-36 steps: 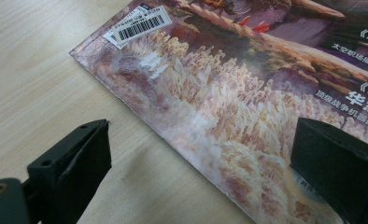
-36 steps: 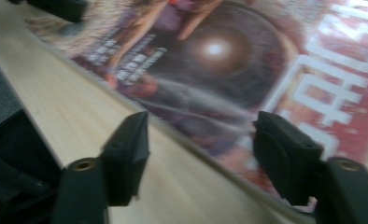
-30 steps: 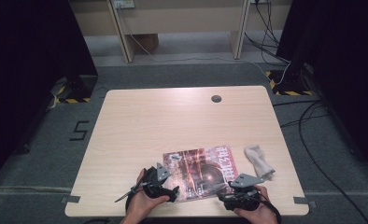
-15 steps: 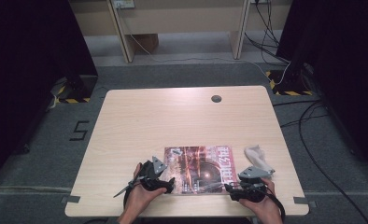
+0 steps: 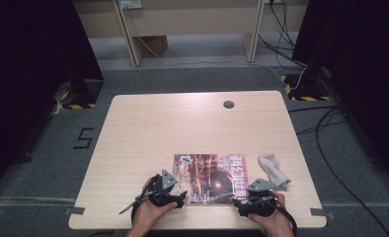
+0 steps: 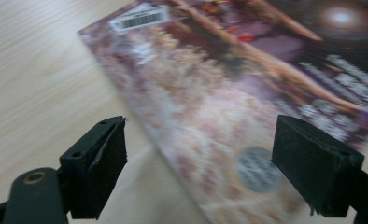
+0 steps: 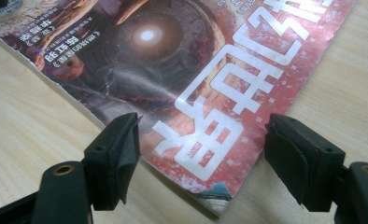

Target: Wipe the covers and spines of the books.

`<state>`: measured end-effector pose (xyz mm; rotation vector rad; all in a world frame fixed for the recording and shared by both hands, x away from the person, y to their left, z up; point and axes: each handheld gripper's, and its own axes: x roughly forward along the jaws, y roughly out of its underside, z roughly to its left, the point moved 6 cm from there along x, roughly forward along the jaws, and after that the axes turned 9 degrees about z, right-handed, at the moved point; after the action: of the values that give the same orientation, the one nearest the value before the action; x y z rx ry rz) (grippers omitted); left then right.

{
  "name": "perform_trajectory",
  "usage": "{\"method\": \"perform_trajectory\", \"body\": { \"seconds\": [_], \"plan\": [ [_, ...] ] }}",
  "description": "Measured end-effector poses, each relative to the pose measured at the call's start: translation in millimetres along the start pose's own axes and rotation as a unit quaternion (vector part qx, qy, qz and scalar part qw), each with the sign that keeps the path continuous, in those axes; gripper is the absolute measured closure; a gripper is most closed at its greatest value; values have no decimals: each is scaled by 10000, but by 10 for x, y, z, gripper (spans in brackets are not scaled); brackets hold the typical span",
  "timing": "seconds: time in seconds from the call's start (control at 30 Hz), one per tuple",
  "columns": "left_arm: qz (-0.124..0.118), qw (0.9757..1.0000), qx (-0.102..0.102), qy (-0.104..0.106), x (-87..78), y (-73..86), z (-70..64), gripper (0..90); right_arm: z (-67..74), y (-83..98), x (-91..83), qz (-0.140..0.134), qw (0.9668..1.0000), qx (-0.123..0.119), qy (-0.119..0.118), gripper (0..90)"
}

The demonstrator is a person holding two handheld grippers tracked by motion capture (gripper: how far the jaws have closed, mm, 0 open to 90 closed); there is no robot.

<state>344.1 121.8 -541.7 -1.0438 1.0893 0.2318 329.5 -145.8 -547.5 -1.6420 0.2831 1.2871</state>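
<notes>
Wooden table (image 5: 148, 128), magazine (image 5: 210, 170) low in the frame.
Left gripper (image 5: 178, 196) narrows slightly, right gripper (image 5: 238, 201) widens; both released, magazine ungrasped.

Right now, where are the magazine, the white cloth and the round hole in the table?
magazine (image 5: 211, 177): high view, middle of its cover.
white cloth (image 5: 273, 168): high view, its crumpled middle.
round hole (image 5: 228, 104): high view, its centre.

Crumpled white cloth (image 5: 274, 169) on table (image 5: 182, 123) — near right edge
</notes>
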Motion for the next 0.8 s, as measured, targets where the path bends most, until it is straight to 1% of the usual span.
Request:
{"method": "perform_trajectory", "body": {
  "seconds": [0.03,0.1,0.2,0.23,0.27,0.33,0.4,0.47,0.5,0.6,0.67,0.73,0.8],
  "plan": [
    [20,10000,83,22,-16,14,-54,176,15,4,-2,-7,10000,43,-10,263],
    [54,9997,206,106,-24,36,-153,176,33,14,-1,23,10000,-16,-2,255],
    [161,9993,299,154,2,63,-207,180,91,29,-10,43,10000,-44,-64,262],
    [202,9992,332,106,17,73,-196,186,112,31,-9,15,9999,-100,-92,262],
    [228,9991,346,35,32,82,-175,191,145,36,-10,33,9999,-103,-130,262],
    [254,9993,266,21,31,91,-120,159,191,41,-9,47,9997,-159,-152,257],
    [214,9995,230,-63,20,98,-66,175,231,43,-7,43,9995,-231,-207,258],
    [219,9995,198,-121,21,107,-7,185,277,44,-4,28,9993,-224,-289,259],
    [224,9995,183,-150,24,107,19,182,306,43,1,15,9992,-260,-311,259],
    [249,9989,161,-360,34,102,134,170,385,43,9,9,9986,-336,-404,267],
    [258,9986,68,-454,42,96,217,176,457,40,17,-10,9980,-344,-531,273],
    [223,9988,-32,-434,45,93,254,182,500,36,18,-4,9974,-366,-621,285],
    [170,9991,-80,-381,25,95,243,201,495,16,10,-42,9972,-344,-665,306]
  ]
}}
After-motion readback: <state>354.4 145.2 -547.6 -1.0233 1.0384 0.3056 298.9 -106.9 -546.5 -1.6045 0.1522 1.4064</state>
